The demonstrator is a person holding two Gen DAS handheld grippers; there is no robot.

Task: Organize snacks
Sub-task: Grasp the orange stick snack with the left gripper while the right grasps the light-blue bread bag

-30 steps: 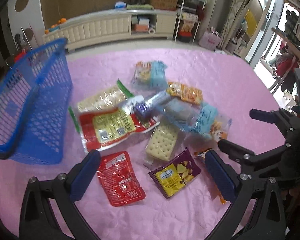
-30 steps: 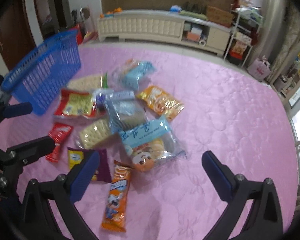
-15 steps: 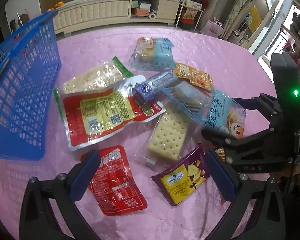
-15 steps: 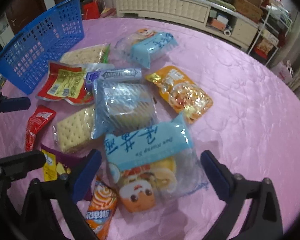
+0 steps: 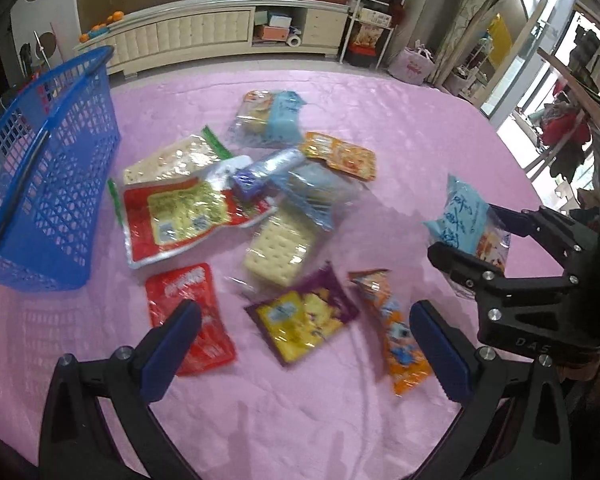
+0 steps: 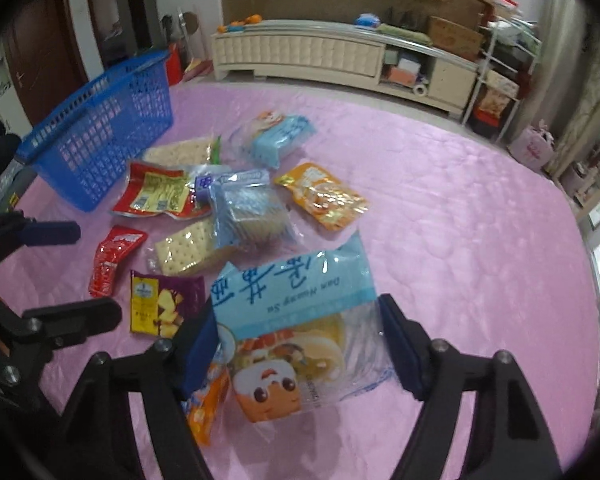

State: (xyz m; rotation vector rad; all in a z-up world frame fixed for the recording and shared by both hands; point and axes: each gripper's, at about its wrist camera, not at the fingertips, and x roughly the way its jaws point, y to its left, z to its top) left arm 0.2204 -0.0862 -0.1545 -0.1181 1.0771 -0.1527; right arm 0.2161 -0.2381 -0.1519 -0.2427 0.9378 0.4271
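Note:
Several snack packets lie on a pink tablecloth (image 5: 400,112). My right gripper (image 6: 298,316) is closing on a light-blue bread bag (image 6: 292,292), and its pads press both sides of it. In the left wrist view the bread bag (image 5: 464,216) hangs clear of the cloth in the right gripper (image 5: 480,236), right of the pile. My left gripper (image 5: 304,308) stands open and empty, low over a red packet (image 5: 188,312) and a purple chip packet (image 5: 304,316). A blue mesh basket (image 5: 52,168) stands tilted at the left.
In the pile lie a cracker pack (image 5: 280,248), a big red-and-yellow pouch (image 5: 176,216), a second blue bread bag (image 5: 272,118) and an orange pouch (image 5: 340,154). An orange stick packet (image 5: 396,328) lies near the front. A low white cabinet (image 5: 220,32) stands behind the table.
The right gripper's jaws have narrowed onto the light-blue bread bag and carried it off the pile to the right, uncovering the orange stick packet. The left gripper stays open.

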